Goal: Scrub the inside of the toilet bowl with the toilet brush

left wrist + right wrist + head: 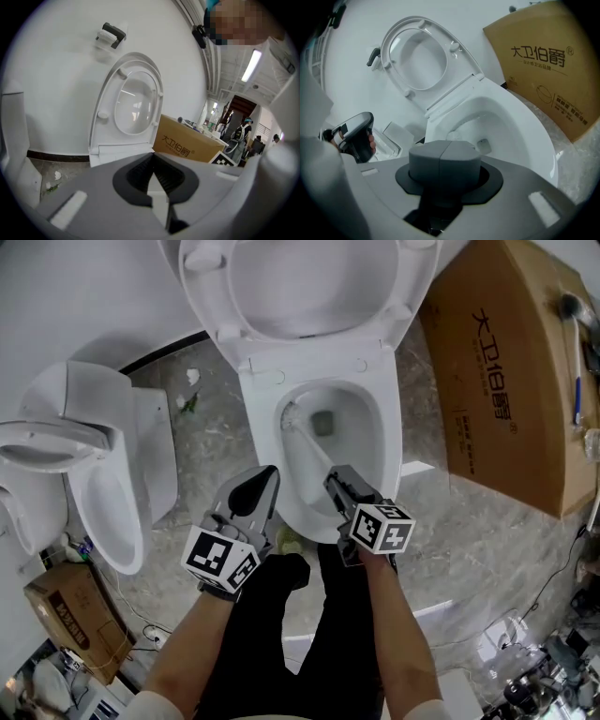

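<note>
The white toilet (375,381) stands in the middle of the head view with its seat and lid (300,287) raised. My right gripper (336,479) hovers over the bowl's near rim, shut on the white toilet brush handle (309,444). The handle slants down into the bowl, and the brush head (289,415) rests against the left inner wall near the drain (322,422). In the right gripper view the jaws (445,150) are pressed together, with the brush (453,136) just beyond them in the bowl (520,122). My left gripper (265,479) (152,164) is shut and empty, left of the bowl.
A second white toilet (103,484) stands to the left. A large cardboard box (506,371) (543,61) stands right of the bowl, a small one (80,615) at lower left. Scraps (190,390) lie on the marble floor. The person's legs are below the bowl.
</note>
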Tool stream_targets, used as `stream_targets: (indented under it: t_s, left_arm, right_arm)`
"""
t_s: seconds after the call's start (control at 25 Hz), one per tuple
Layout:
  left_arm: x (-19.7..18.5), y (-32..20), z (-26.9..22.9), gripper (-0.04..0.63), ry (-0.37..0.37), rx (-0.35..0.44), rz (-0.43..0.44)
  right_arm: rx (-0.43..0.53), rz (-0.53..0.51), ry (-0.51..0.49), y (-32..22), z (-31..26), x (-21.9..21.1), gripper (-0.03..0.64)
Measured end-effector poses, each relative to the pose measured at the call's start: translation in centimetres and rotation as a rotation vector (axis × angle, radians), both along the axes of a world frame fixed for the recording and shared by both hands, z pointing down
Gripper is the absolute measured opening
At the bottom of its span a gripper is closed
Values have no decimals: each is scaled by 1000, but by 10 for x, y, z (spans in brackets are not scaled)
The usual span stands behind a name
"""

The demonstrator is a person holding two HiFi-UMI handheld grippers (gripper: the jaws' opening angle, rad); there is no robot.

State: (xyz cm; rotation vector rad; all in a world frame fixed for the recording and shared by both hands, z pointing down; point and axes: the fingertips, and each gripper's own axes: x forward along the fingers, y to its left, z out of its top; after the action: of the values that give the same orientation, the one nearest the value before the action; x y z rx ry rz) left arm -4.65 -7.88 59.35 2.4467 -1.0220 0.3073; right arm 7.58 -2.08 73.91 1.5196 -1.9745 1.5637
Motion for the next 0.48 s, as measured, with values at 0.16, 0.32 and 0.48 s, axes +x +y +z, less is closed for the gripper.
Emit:
stream_targets:
  t_s: [0.16,0.32,0.48]
  left_arm:
    - [-1,0,-5,6,5,15,2]
    - [-1,4,-5,6,15,7,18]
    - [-6,13,-6,6,20,-6,13]
  right_arm:
    - [-30,-54,-25,1,2,3,164]
    - [-52,-111,-23,8,0,2,164]
    - [-84,-166,-15,20,-4,0,164]
